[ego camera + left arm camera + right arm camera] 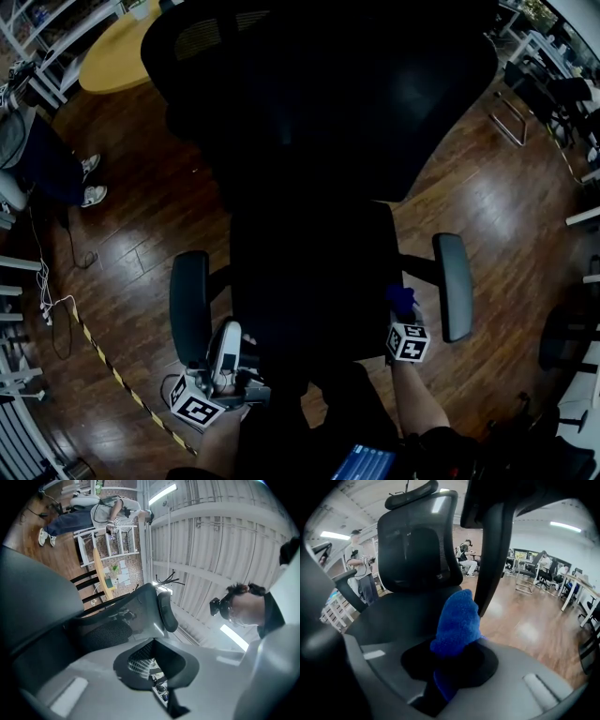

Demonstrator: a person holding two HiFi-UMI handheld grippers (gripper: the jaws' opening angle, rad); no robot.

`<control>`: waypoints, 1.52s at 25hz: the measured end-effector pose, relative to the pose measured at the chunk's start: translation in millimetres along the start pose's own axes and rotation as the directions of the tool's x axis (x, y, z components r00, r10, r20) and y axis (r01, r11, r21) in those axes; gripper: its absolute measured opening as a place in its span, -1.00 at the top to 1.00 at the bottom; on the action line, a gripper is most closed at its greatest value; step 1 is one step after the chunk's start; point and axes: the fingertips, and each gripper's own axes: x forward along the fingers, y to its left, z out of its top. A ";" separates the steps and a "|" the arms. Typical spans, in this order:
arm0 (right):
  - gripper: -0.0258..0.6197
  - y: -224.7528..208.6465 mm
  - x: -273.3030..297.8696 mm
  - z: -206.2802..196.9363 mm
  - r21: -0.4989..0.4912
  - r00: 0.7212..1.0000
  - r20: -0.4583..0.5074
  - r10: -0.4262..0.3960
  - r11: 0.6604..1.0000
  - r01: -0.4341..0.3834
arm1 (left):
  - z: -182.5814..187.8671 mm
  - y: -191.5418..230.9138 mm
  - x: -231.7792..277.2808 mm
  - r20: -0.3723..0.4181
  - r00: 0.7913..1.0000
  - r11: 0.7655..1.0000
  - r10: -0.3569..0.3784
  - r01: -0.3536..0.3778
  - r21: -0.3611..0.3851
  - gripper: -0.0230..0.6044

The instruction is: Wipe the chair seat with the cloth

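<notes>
A black office chair fills the head view, its seat [314,272] below the tall mesh backrest [328,84]. My right gripper [405,323] hovers at the seat's front right corner, just inside the right armrest [453,286], shut on a blue cloth [401,300]. In the right gripper view the cloth [457,623] sticks up from the gripper [450,663] over the seat [393,616]. My left gripper [225,361] hangs below the left armrest [189,305], off the seat. In its own view the left gripper [157,665] tilts toward the ceiling, shut and holding nothing.
The chair stands on a dark wood floor. A yellow round table [117,56] is at the back left, a standing person's legs [56,169] at the left, yellow-black tape [122,384] and cables on the floor nearby. Other chairs and desks [553,94] line the right.
</notes>
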 end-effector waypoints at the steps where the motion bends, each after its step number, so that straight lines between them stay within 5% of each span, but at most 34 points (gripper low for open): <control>1: 0.67 -0.4 0.5 0.6 -0.002 1.000 0.004 -0.003 1.000 0.003 | -0.6 -0.2 0.6 0.002 1.000 1.000 0.001 -0.001 -0.001 0.94; 8: 0.67 11.6 -0.9 6.3 -0.028 1.000 0.003 -0.009 1.000 0.009 | -2.3 -4.6 -0.9 0.014 1.000 1.000 0.002 -0.001 -0.001 0.94; 12: 0.67 115.4 7.3 2.2 -0.078 0.981 -0.011 0.192 0.978 -0.193 | 2.5 -0.7 -8.9 0.036 0.999 1.000 0.019 -0.019 0.007 0.94; 15: 0.67 226.7 4.8 -11.0 -0.067 0.918 -0.046 0.395 0.915 -0.397 | 4.9 -4.9 -12.6 0.051 0.998 1.000 0.022 -0.023 0.013 0.94; 19: 0.67 360.1 -11.3 -38.0 -0.125 0.794 -0.126 0.595 0.784 -0.607 | 9.6 -5.7 -19.0 0.066 0.997 0.999 0.033 -0.034 0.028 0.94; 21: 0.67 392.0 -12.8 -68.6 -0.153 0.754 -0.194 0.628 0.739 -0.656 | 9.5 -4.1 -21.1 0.067 0.997 0.999 0.038 -0.040 0.029 0.94; 25: 0.67 397.9 -14.7 -82.7 -0.217 0.731 -0.188 0.656 0.698 -0.682 | 7.2 -3.3 -20.3 0.066 0.997 0.999 0.033 -0.035 0.031 0.94; 27: 0.67 385.3 -11.4 -84.0 -0.216 0.740 -0.195 0.644 0.708 -0.673 | 6.4 -1.1 -18.8 0.062 0.998 0.999 0.033 -0.035 0.031 0.94; 30: 0.67 337.7 -6.4 -85.2 -0.208 0.791 -0.199 0.579 0.764 -0.611 | 4.1 1.2 -16.8 0.055 0.998 0.999 0.037 -0.038 0.030 0.94; 38: 0.67 111.2 -27.7 -76.1 -0.125 0.940 -0.149 0.305 0.938 -0.324 | -6.2 4.1 -6.9 0.033 0.999 0.999 0.036 -0.037 0.027 0.94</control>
